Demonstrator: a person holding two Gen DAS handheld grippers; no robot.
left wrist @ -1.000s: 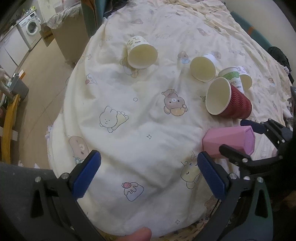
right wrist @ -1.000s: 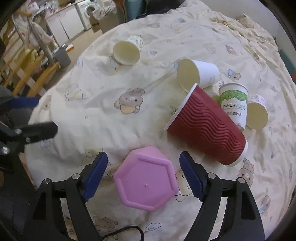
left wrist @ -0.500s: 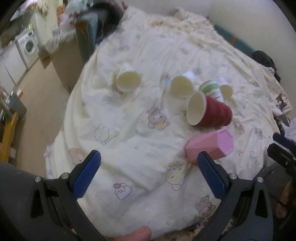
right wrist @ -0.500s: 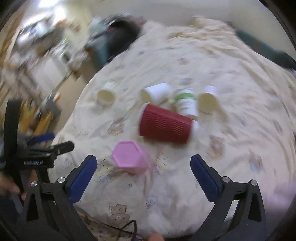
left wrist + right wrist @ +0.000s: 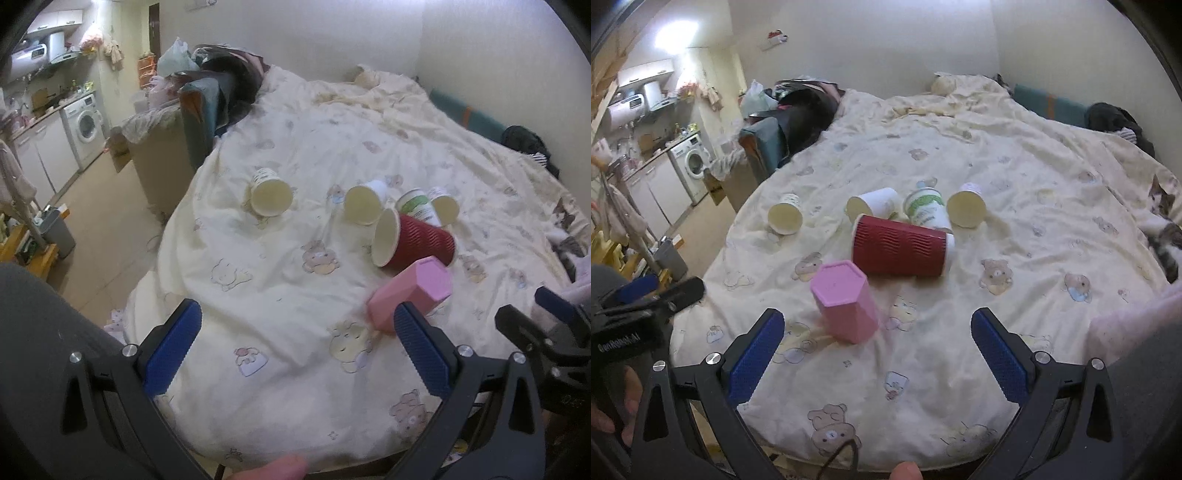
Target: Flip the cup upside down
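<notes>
Pink cup [image 5: 846,301] upended on quilt [image 5: 1015,177], seemingly tilted; left claw [image 5: 295,350], right claw [image 5: 873,350] agape, empty.

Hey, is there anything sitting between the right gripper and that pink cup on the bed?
Nothing visible: only bare blanket lies between the open right gripper and the pink cup. The red cup lies beyond it.

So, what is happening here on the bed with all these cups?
A person holds two grippers above the cream cartoon-print quilt. The left gripper and right gripper are both open and hold nothing. The pink hexagonal plastic cup stands upside down, while the dark red ribbed paper cup lies on its side.
</notes>
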